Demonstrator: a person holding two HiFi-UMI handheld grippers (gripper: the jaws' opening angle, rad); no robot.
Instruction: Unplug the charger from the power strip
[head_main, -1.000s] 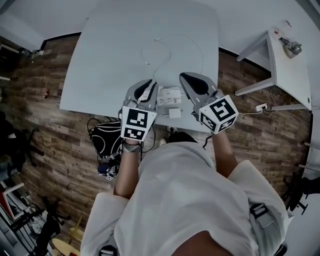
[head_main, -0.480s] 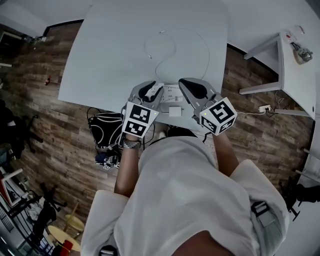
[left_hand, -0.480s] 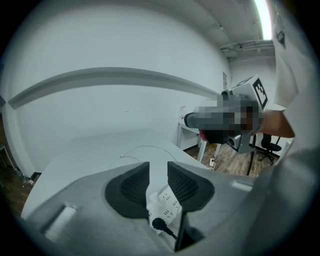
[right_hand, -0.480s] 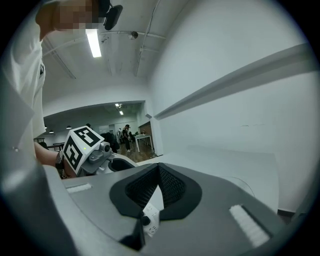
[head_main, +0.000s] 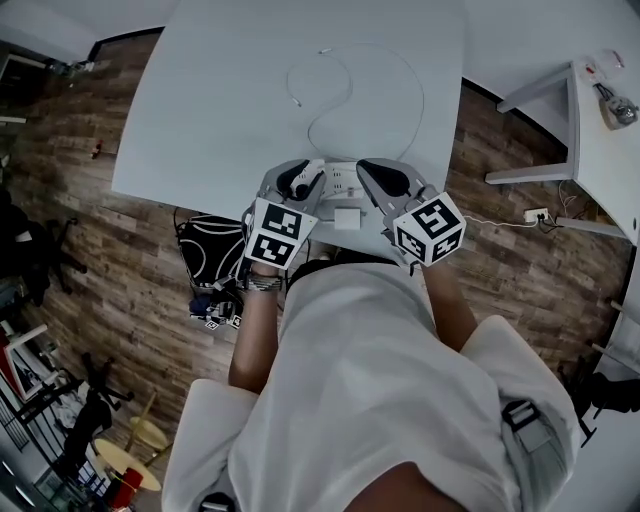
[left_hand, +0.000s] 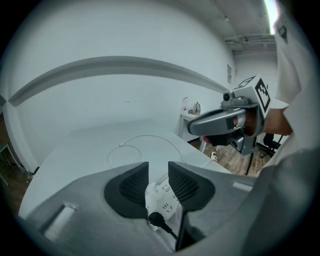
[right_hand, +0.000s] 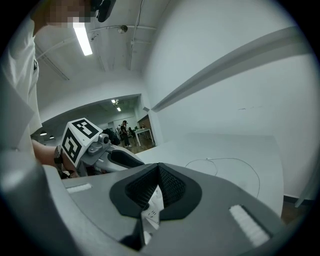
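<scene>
While the left gripper (left_hand: 159, 168) jaws are opening astride the power strip (left_hand: 161, 197), unclamped, the strip runs lengthwise away from them. Right gripper (right_hand: 159, 171) jaws are pinched together, empty, above the strip. Charger (head_main: 347, 218) sits just beside the strip's person-ward side, between both grippers, on the table (head_main: 230, 120).

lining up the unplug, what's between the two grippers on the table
The white power strip, with the square white charger at its near end toward the person; the head view shows both.
</scene>
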